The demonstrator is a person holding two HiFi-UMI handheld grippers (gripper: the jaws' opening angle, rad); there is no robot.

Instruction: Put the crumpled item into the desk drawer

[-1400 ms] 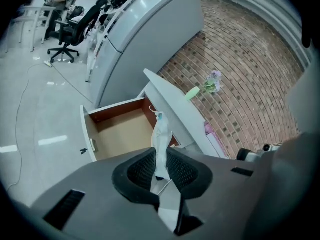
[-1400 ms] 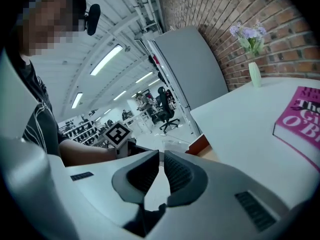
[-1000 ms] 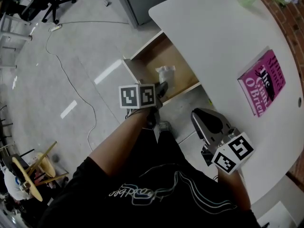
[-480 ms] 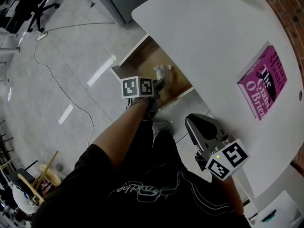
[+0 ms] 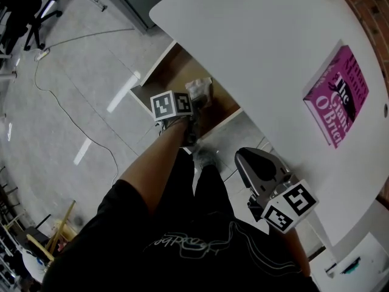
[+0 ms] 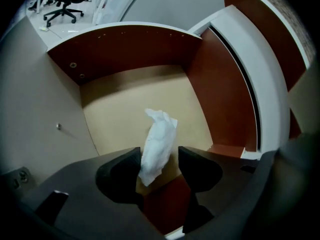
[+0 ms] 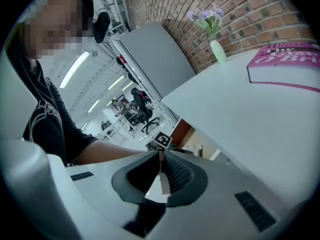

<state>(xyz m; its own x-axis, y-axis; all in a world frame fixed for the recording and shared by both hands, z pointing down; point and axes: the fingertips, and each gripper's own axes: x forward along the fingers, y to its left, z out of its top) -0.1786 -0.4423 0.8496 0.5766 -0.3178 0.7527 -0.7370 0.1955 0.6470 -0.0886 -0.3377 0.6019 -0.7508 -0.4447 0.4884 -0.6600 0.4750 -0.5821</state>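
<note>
- Grey polished floor (image 5: 73, 120) is filling the left side of the head view, and a black office chair (image 5: 21, 8) is standing on it in the far corner.
- An open drawer (image 5: 173, 72) is sticking out from under the desk edge. Its tan bottom (image 6: 125, 94) and red-brown walls are showing in the left claw view.
- The person's bare forearm (image 5: 161, 163) is reaching down toward the drawer, with the left claw's marker cube (image 5: 171, 105) sitting over the drawer's front edge.
- The left claw (image 6: 160, 159) is pointing down into the drawer. Its jaws have just been opening and are standing apart at a medium width.
- A crumpled white tissue (image 6: 159, 144) is sitting upright between those jaws, over the drawer bottom. It is brushing the edge of the left jaw and staying clear of the right one, so neither jaw is pressing on it. From the head view the tissue (image 5: 199, 90) is lying inside the drawer, just beyond the cube.
- The white curved desk (image 5: 261, 59) is stretching across the upper right of the head view.
- The right claw (image 5: 258, 166) is hovering beside the near desk edge, well apart from the drawer. Its jaws (image 7: 161, 159) are meeting at the tips, with nothing between them.
- A pink book (image 5: 338, 96) is lying flat on the desk, farther right.
- A vase of flowers (image 7: 218, 49) is standing on the desk against a brick wall (image 7: 240, 9).
</note>
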